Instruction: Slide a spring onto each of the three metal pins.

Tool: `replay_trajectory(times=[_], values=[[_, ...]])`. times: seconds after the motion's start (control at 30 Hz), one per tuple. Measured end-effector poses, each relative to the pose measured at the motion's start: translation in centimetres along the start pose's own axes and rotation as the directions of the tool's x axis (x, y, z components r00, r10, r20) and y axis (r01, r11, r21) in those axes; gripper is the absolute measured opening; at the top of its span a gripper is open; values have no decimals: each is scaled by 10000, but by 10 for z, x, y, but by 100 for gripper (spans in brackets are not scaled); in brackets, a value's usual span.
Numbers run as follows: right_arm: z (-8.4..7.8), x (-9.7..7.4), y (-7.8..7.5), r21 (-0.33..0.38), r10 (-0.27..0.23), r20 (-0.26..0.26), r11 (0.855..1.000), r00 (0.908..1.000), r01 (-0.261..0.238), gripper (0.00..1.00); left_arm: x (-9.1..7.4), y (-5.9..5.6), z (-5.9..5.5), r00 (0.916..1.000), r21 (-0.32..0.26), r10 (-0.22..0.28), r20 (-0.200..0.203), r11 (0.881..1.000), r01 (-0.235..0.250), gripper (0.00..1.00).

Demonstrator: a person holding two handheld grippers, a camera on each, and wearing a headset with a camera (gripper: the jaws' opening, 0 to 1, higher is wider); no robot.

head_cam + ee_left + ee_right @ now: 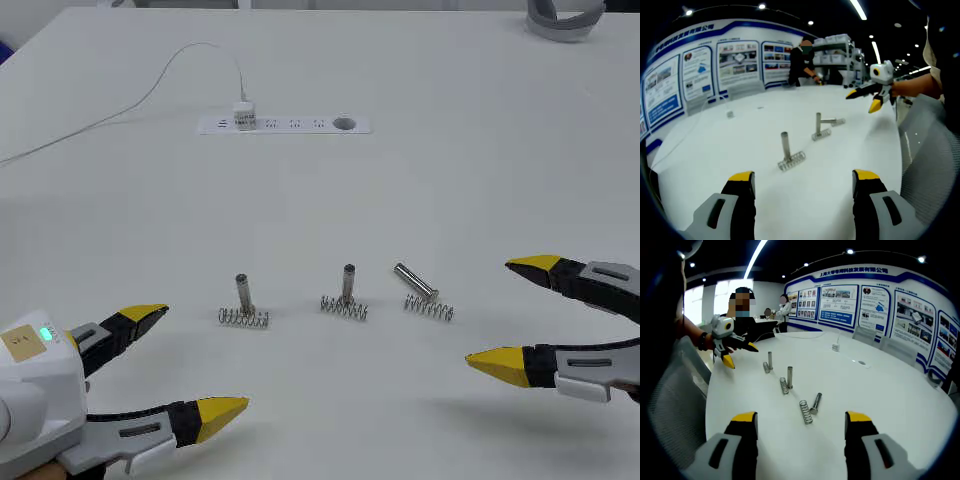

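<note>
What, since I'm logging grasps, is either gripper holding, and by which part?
Nothing is held. The left gripper and the right gripper are both open and empty, clear of the small coiled metal springs and silver metal pins on the white table.

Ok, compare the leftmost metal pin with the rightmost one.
The leftmost pin stands upright; the rightmost pin lies on its side. The leftmost pin is nearer the left gripper, the rightmost nearer the right gripper. Both are bare metal; the left spring and right spring lie beside them, unthreaded.
</note>
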State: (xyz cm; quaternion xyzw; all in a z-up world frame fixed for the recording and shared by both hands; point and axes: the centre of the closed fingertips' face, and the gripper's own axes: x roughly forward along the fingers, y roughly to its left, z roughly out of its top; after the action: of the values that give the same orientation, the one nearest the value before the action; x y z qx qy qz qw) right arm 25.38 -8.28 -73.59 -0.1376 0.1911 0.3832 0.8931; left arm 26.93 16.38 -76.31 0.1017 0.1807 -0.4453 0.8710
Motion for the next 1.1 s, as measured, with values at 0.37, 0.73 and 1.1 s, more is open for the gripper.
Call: replay_trajectory(times=[0.37,0.73,1.1], values=[[0,-1,0,146,-149,-54,9998,9999,150,72,-1,0,-1,9999,34,-150,-85,9999,150,80],[0,-7,-7,437,-499,-189,9978,9986,507,71,6,2,3,9995,61,-326,20,9994,326,80],[-2,-8,-7,573,-536,-349,9968,9980,555,68,8,4,4,9995,-21,-315,79,9995,315,79]])
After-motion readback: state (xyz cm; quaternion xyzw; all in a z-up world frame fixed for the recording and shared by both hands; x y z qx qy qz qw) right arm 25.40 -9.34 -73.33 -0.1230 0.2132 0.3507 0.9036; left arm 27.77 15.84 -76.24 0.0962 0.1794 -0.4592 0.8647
